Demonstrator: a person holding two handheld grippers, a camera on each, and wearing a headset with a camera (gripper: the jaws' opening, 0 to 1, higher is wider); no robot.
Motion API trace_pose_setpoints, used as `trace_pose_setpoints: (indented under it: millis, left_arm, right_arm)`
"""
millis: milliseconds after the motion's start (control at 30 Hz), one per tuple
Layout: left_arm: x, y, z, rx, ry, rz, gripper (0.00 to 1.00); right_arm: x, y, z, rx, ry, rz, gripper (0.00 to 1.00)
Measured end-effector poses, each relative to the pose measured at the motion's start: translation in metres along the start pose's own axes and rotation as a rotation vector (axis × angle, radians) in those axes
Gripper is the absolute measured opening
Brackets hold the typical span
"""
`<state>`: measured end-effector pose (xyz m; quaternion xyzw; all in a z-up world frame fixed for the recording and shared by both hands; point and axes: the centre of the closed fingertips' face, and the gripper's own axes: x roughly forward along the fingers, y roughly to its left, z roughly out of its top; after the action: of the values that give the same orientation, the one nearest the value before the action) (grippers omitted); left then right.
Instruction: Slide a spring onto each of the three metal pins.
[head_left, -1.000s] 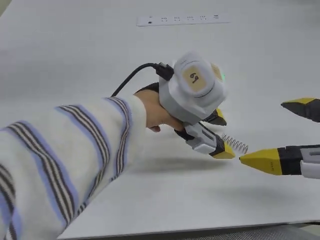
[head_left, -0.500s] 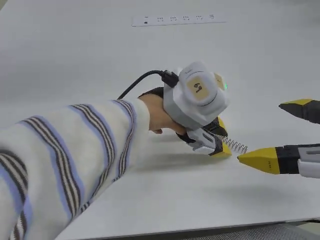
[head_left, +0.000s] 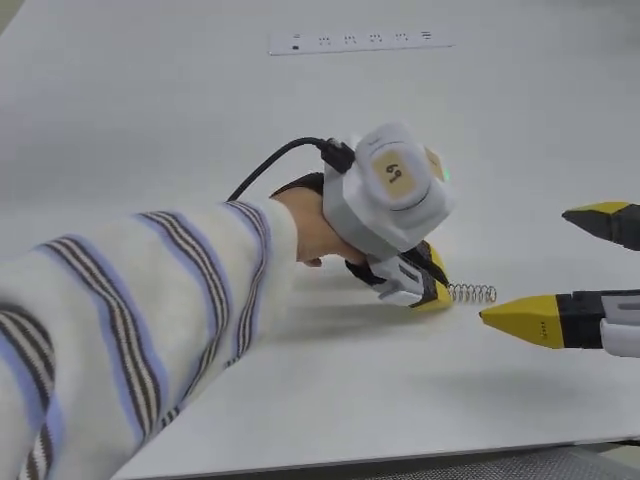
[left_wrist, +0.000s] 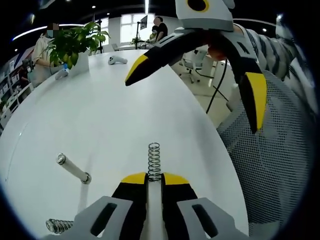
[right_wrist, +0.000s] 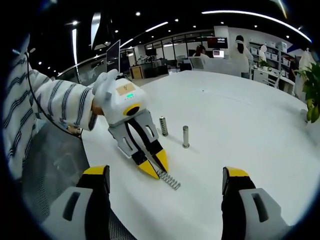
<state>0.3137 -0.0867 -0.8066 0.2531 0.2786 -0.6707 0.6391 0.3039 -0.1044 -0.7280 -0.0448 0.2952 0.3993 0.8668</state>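
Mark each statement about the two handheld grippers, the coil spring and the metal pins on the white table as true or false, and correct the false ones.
1. The left gripper is shut on a small coiled metal spring. True.
2. The right gripper is clamped on a pin. False: its jaws stand wide open and hold nothing.
3. A bare upright metal pin stands on the white table. True.
4. The held spring is already threaded onto that pin. False: it sticks out from the left gripper's jaws, apart from the pin.
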Motion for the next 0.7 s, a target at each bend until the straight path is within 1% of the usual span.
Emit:
trace_pose_setpoints:
  millis: [100,200,400,467,533,633,700]
  left_arm:
    - [-0.001,0.0,-0.001,0.003,0.002,0.009,0.03]
    - [-0.001,0.0,-0.001,-0.011,-0.007,0.022,0.03]
    - [-0.002,0.0,-0.002,-0.016,-0.012,0.028,0.03]
    - [-0.004,0.0,-0.003,-0.019,-0.007,0.039,0.03]
    - [-0.007,0.002,-0.003,-0.015,-0.012,0.062,0.03]
    - [-0.011,-0.001,0.001,-0.036,-0.035,0.056,0.03]
    - [-0.013,-0.004,0.001,-0.039,-0.033,0.056,0.03]
  right_arm:
    - [0.0,0.0,0.001,0.0,-0.002,0.0,0.92]
    - [0.0,0.001,0.0,-0.003,0.001,0.001,0.92]
    - [0.0,0.002,0.0,-0.001,0.004,0.003,0.91]
    - [-0.001,0.002,0.0,-0.003,0.002,0.003,0.9]
    - [-0.001,0.002,0.001,-0.005,0.002,0.003,0.9]
    - [-0.002,0.001,0.0,-0.006,0.004,0.001,0.9]
    - [-0.003,0.0,0.0,-0.007,0.007,0.0,0.9]
